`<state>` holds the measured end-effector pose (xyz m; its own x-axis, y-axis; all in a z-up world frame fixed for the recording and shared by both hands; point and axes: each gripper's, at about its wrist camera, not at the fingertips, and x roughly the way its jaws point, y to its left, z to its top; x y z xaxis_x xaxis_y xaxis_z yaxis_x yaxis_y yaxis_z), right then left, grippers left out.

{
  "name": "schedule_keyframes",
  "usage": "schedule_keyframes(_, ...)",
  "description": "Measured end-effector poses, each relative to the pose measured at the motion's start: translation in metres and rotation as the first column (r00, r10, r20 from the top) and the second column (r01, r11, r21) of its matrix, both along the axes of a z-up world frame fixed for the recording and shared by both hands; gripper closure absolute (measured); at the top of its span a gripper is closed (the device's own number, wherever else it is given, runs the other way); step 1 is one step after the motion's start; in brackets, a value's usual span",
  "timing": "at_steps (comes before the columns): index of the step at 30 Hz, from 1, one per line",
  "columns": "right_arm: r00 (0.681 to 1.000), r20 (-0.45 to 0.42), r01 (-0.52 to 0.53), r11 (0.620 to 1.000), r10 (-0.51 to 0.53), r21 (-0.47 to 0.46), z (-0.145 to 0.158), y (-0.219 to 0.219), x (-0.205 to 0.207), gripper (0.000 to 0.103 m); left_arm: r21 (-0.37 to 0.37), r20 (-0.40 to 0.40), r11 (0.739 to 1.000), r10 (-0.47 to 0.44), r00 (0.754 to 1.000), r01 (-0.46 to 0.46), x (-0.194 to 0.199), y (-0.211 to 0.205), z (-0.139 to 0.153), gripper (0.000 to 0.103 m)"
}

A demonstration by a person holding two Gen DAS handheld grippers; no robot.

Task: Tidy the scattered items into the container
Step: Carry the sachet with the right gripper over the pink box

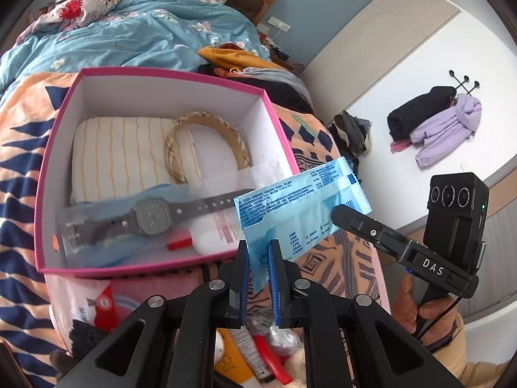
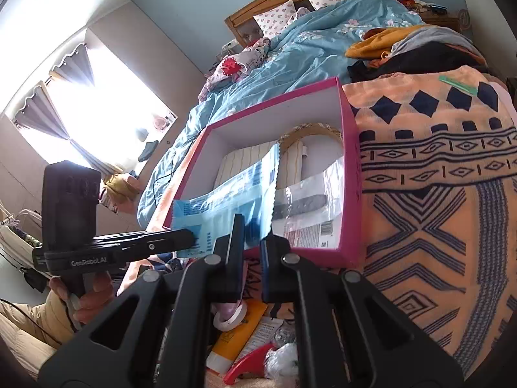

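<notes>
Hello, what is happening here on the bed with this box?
A person holds a gripper in each hand, and both grip one light blue printed plastic sachet at the near edge of the pink-rimmed white cardboard box. The left gripper pinches one end, the right gripper the other. Inside the box lie a grey wristwatch in a clear bag and a beige plaid headband. More items lie below the grippers, outside the box.

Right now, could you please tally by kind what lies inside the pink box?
Striped cloth pad: 1
Plaid ring: 1
Bagged watch: 1
White tube: 1
Total: 4, inside the pink box. The blue packet is not yet in; both jaws pinch it.
</notes>
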<state>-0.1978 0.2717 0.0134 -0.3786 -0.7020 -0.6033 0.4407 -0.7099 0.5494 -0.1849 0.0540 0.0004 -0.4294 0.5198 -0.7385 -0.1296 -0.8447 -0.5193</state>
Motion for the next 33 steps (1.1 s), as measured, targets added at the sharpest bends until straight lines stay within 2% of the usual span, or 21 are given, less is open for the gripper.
schedule_keyframes(19, 0.999, 0.004, -0.043, 0.993, 0.043, 0.11, -0.01, -0.024, -0.058, 0.093, -0.061, 0.031, 0.997, 0.045, 0.999, -0.043, -0.044, -0.002, -0.01, 0.093)
schedule_keyframes(33, 0.997, 0.023, -0.075, 0.975, 0.072, 0.21, -0.022, -0.046, -0.095, 0.093, -0.086, 0.1, 0.992, 0.099, 0.99, -0.09, -0.077, -0.007, -0.034, 0.093)
